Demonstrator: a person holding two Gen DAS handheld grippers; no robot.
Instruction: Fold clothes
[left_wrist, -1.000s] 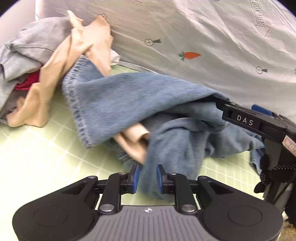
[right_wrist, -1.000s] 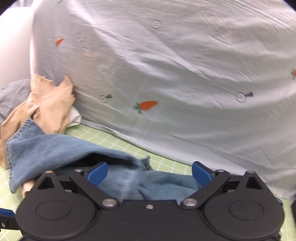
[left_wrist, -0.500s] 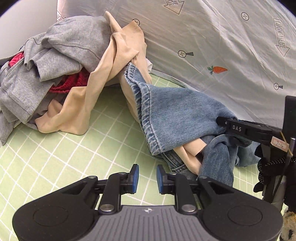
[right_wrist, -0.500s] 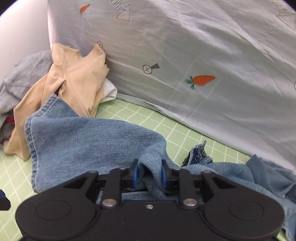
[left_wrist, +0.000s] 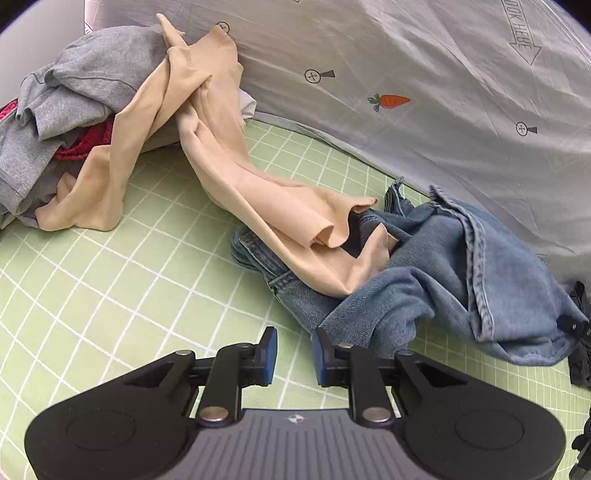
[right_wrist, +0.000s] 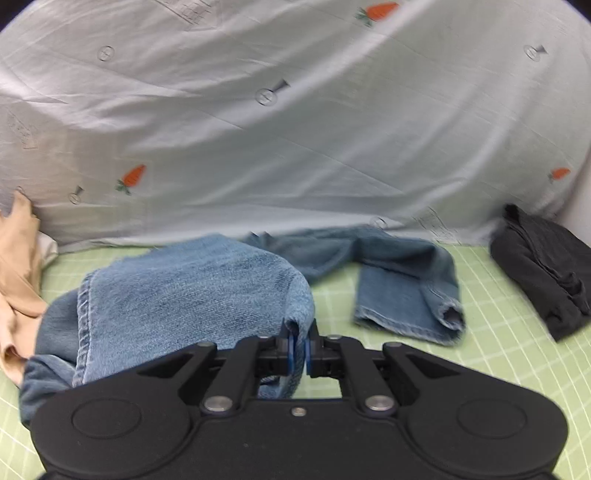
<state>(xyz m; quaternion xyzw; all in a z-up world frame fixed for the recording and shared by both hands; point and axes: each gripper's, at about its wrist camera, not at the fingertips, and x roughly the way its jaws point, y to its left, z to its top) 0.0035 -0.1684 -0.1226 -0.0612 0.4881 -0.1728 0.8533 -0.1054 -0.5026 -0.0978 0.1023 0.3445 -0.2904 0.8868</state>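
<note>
Jeans: crumpled blue denim jeans (right_wrist: 192, 291) on the green grid-lined mat (left_wrist: 110, 295), heaped toward the mat's back edge near the backdrop; one leg stretched out to the right, frayed hem (right_wrist: 406, 325) lying flat on the mat.
Jeans fold: thick fold of denim lifted and draped toward the right wrist camera, stitched seam running down its left edge.
Right gripper: black two-finger gripper with blue pads (right_wrist: 300, 350), jaws clenched on the edge of the denim fold (cloth pinched between the pads).
Left gripper: black two-finger gripper with blue pads (left_wrist: 293, 356), jaws parted by a narrow gap, nothing between them, just in front of the near edge of the jeans; touching the denim or not, cannot tell.
Beige garment: long thin beige garment (left_wrist: 258, 192), trailing from the pile at left across the mat, its end lying on top of the jeans.
Pile: grey knit clothes (left_wrist: 74, 88) heaped at far left, a red piece (left_wrist: 85, 144) tucked underneath (only a sliver visible).
Dark stack: folded black garment (right_wrist: 539, 266) at the mat's right side, well apart from the jeans.
Backdrop: pale grey sheet printed with orange carrots (left_wrist: 424, 92), hanging behind the mat.
</note>
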